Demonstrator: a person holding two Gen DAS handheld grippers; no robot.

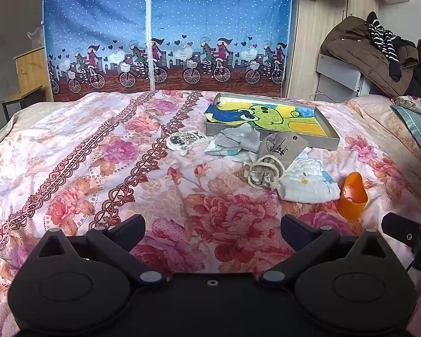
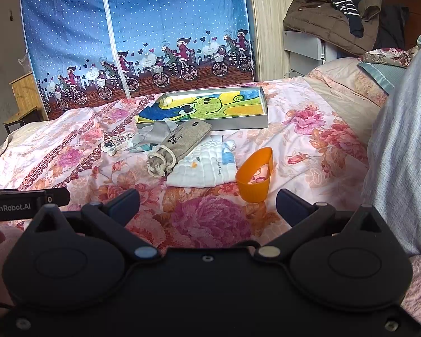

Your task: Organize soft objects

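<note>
Both grippers' fingers wide and empty, left gripper (image 1: pixel 212 226), right gripper (image 2: pixel 207 200); beyond, linen pouch (image 2: pixel 179 146), drawstring mouth toward camera

Ahead of my tongs the bed (image 1: pixel 98 168) wears a floral cover. Directly on it lie a shallow grey box (image 1: pixel 327 139), a grey cloth (image 1: pixel 240 137), a drawstring pouch (image 1: pixel 278 154), a white quilted cloth (image 1: pixel 306 184), an orange cup (image 1: pixel 352 196) and a small patch (image 1: pixel 186 139).

— Where are we?
— A home bedroom. Under my jaws spreads a floral bedspread (image 1: pixel 98 168); straight ahead stands a blue fabric wardrobe (image 1: pixel 165 28) printed with cyclists.
— Anything else?
— Ahead to the right, a brown coat (image 2: pixel 322 19) heaped up, pillows (image 2: pixel 379 75) beside it.
</note>
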